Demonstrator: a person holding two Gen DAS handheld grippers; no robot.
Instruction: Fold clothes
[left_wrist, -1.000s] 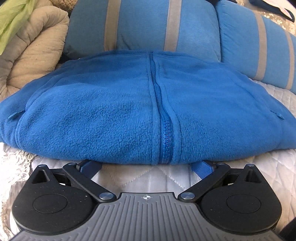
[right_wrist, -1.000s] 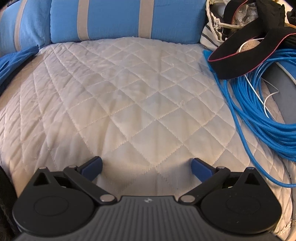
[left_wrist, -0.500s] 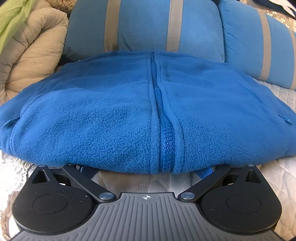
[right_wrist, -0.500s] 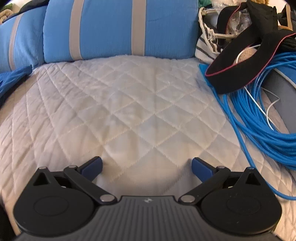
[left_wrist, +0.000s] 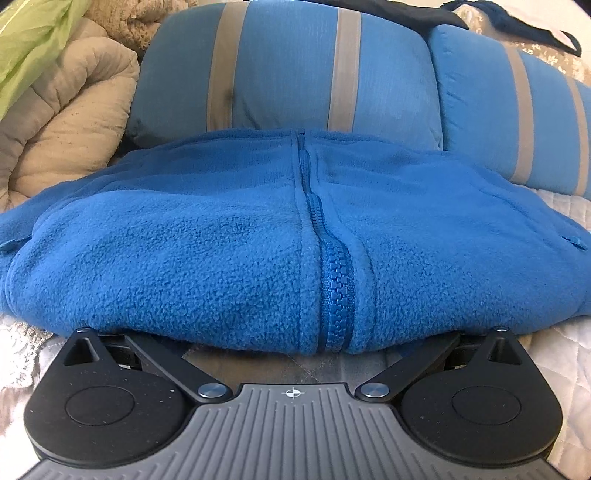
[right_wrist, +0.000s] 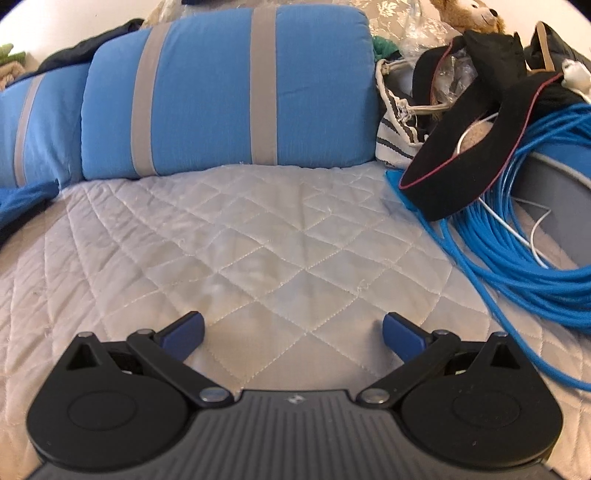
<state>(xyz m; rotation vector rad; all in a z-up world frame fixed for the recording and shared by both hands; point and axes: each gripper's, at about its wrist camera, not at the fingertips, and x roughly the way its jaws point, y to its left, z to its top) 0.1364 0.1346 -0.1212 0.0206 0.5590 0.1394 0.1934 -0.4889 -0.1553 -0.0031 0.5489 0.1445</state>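
Closest to the left wrist camera, the left gripper (left_wrist: 293, 345) shows its ribbed grey housing and two black round discs, linkage arms splayed wide, so the jaws are spread, though their tips are tucked out of sight under the rounded folded edge of the fleece jacket (left_wrist: 221, 258). That jacket is thick, nubbly, bright blue pile, lying folded on the bed with a chunky blue plastic zipper (left_wrist: 334, 291) running straight up its middle away from the camera. A small blue tab (left_wrist: 574, 242) sits out on its right side. Behind it, a plump blue pillow (left_wrist: 284, 70) with two flat beige stripes leans upright, a second striped pillow (left_wrist: 517, 110) just beside it on the right. Off to the left, a puffy cream comforter (left_wrist: 62, 140) is rolled into soft ridges, with a crinkled green bag (left_wrist: 33, 40) above it.

Over on the right wrist view, the right gripper (right_wrist: 293, 330) hovers with jaws spread wide and nothing between the blue pads (right_wrist: 184, 330). Under it lies the white quilted bedspread (right_wrist: 258, 240), stitched in a diamond grid. At the far left edge, a corner of the blue fleece peeks in. To the right, a coil of smooth bright blue cable (right_wrist: 517, 258) loops in many strands, with a black fabric piece with red piping (right_wrist: 480, 162) draped on it. Farthest back, a brown plush bear (right_wrist: 469, 13) peers over.
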